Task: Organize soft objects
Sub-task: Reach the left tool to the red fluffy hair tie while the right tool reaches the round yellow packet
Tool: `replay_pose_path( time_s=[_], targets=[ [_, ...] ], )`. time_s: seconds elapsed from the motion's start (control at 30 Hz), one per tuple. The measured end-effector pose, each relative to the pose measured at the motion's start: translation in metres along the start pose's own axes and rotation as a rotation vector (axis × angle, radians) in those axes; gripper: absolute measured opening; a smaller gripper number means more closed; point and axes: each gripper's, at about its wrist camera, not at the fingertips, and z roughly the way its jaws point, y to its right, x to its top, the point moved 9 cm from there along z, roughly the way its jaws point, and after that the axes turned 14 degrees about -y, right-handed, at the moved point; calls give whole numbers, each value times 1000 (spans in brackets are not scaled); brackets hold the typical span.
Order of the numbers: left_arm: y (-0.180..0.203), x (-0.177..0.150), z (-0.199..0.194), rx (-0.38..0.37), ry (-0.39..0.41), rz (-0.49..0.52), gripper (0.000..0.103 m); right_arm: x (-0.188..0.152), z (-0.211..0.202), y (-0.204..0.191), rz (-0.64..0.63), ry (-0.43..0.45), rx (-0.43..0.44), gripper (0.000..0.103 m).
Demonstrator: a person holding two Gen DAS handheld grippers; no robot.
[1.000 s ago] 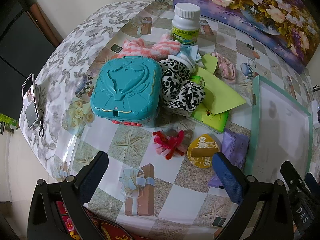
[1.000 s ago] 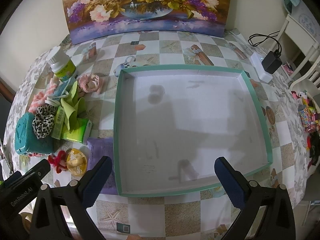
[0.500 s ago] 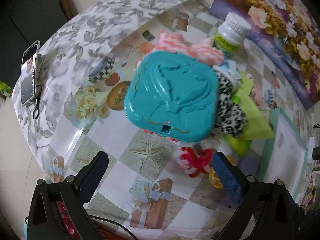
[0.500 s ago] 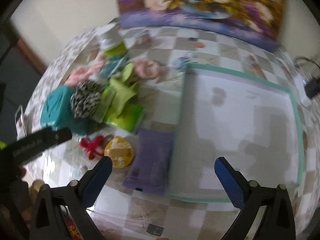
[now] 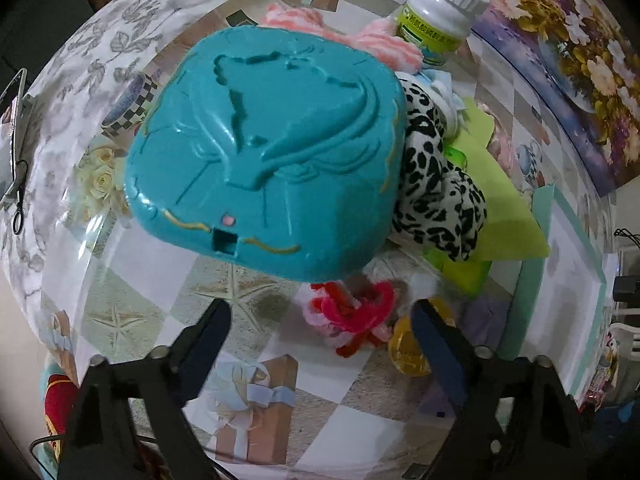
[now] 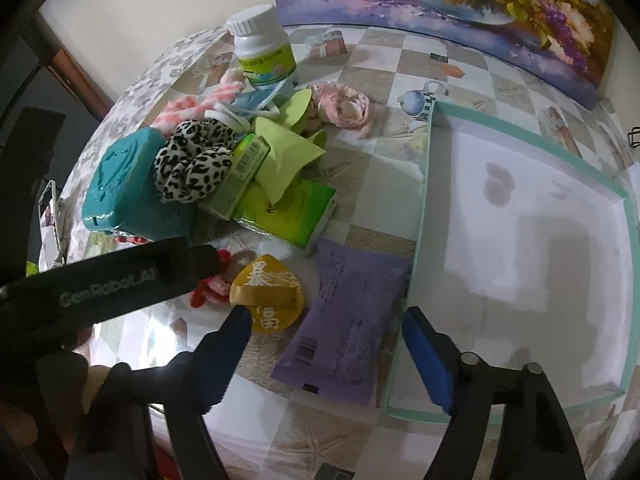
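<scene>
Left wrist view: the left hand-held gripper (image 5: 320, 320) has dropped closer to the table (image 5: 132, 280) than a second ago, so the teal case (image 5: 264, 152) now fills the frame. Its jaws are closing from wide, with nothing pressed between them yet; the red-and-pink scrunchie (image 5: 352, 316) lies just beyond the tips, near the right finger. Behind the case sit the leopard scrunchie (image 5: 436, 184), pink fluffy cloth (image 5: 384, 46) and a bottle (image 5: 436, 20).

Right wrist view: the right hand-held gripper (image 6: 326, 322) has swung left, away from the empty tray (image 6: 520, 216) it faced earlier, and now hovers over the purple pack (image 6: 344, 320), which lies against the tray's left wall. Its jaws are closing too, the pack between them but not yet pinched. The yellow pouch (image 6: 268, 292) sits by the left finger.

Both hands seem to be committing to first picks; the tray, still bare, is the likely destination.
</scene>
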Motion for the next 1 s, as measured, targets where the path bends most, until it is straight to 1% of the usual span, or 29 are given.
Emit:
replay_pose_path(
  time_s=[0.1,0.17,0.27,0.3,0.33,0.37,0.4,0.43,0.5,0.53,0.6,0.63,0.7,0.73,0.83,0.9,1.0],
  targets=[
    [3,4,5,-7,-4,9,86,0,4,-3,-16,-8,-6,76],
    [6,6,11,-4,-12,20,76,0,7,-5,-23,-17,-6,76],
    [14,7,20,8,-38,40,69,-2,13,-3,-15,-38,-3,73],
    [15,8,21,22,-31,44,67,-3,14,-3,-9,-43,1,73],
    [16,9,21,42,-24,52,59,-3,17,-1,-2,-49,11,71],
    [16,10,21,54,-20,56,54,-3,19,0,8,-57,25,70],
    [15,12,21,69,-15,54,46,-3,18,1,12,-52,33,69],
    [16,13,21,74,-15,50,45,-3,18,1,16,-52,47,68],
    [14,16,21,65,-15,33,44,-3,18,-1,25,-63,102,63],
    [12,17,21,68,-15,24,44,-3,18,-1,27,-66,115,62],
    [8,20,21,85,-14,3,44,-3,19,1,30,-63,95,60],
    [7,17,23,86,-13,-5,43,-2,19,3,32,-60,85,60],
    [4,18,23,83,-15,-14,43,-2,18,7,35,-53,84,54],
    [3,18,23,87,-16,-13,43,-1,18,10,40,-49,76,53],
    [2,17,20,102,-19,-2,43,1,16,14,41,-39,40,52],
    [4,16,24,108,-19,2,43,3,17,17,40,-39,21,50],
    [13,14,23,107,-21,0,43,3,20,14,25,-40,0,49]
  ],
)
